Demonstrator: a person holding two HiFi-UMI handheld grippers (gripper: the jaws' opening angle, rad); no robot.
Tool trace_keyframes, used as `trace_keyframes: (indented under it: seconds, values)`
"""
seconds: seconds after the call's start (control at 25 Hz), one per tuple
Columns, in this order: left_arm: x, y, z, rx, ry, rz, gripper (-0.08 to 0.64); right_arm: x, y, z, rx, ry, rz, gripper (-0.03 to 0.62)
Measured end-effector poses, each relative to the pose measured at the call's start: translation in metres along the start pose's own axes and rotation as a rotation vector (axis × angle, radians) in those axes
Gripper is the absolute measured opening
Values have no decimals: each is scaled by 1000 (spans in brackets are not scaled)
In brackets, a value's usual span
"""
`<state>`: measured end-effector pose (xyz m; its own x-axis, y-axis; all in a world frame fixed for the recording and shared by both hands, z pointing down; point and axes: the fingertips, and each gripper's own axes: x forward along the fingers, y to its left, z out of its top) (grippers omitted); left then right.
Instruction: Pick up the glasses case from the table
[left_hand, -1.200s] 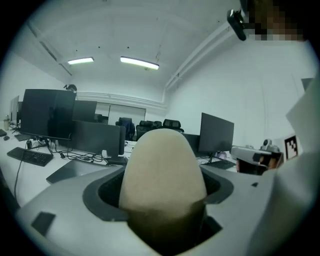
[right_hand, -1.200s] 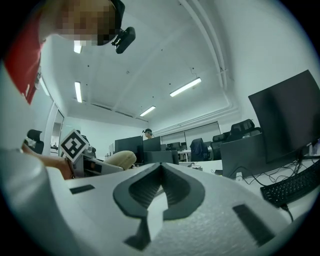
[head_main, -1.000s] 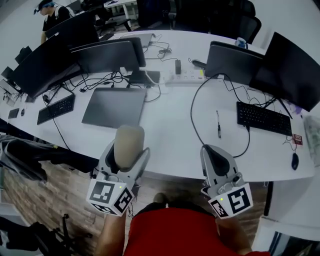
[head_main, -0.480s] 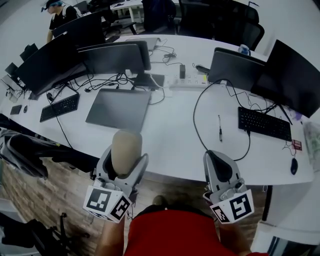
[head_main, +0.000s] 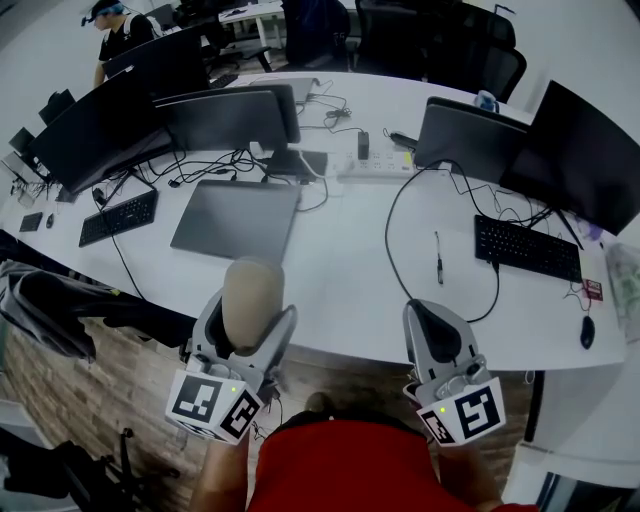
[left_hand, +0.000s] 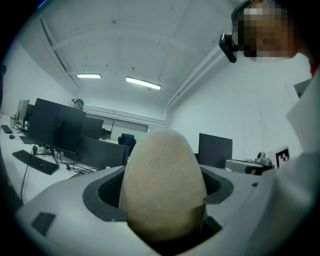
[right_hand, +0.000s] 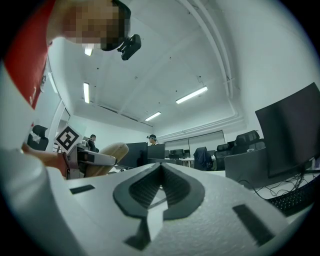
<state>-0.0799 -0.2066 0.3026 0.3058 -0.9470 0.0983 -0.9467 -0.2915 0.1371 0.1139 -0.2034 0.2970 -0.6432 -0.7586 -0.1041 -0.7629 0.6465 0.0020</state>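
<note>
A beige, egg-shaped glasses case (head_main: 250, 296) stands upright between the jaws of my left gripper (head_main: 243, 322), which is shut on it and held off the table's near edge. In the left gripper view the glasses case (left_hand: 162, 185) fills the middle, clamped on both sides. My right gripper (head_main: 432, 332) hovers level with it to the right, shut with nothing in it; its jaws meet at the tips in the right gripper view (right_hand: 160, 167). From there the glasses case (right_hand: 106, 157) shows at the left.
The long white table (head_main: 350, 270) carries a closed grey laptop (head_main: 235, 218), several dark monitors (head_main: 225, 115), a keyboard (head_main: 527, 247), another keyboard (head_main: 118, 216), a pen (head_main: 437, 257), a mouse (head_main: 587, 331), a power strip (head_main: 375, 160) and trailing cables. A person (head_main: 112, 32) stands far back left.
The left gripper with the glasses case has dropped slightly toward me and leftward over the second. The right gripper has barely shifted.
</note>
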Motion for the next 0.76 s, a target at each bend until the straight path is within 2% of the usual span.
trace_keyframes:
  seconds: [0.76]
  values:
    - [4, 3, -4, -11, 6, 5, 390, 0, -4, -3, 9, -1, -20, 3]
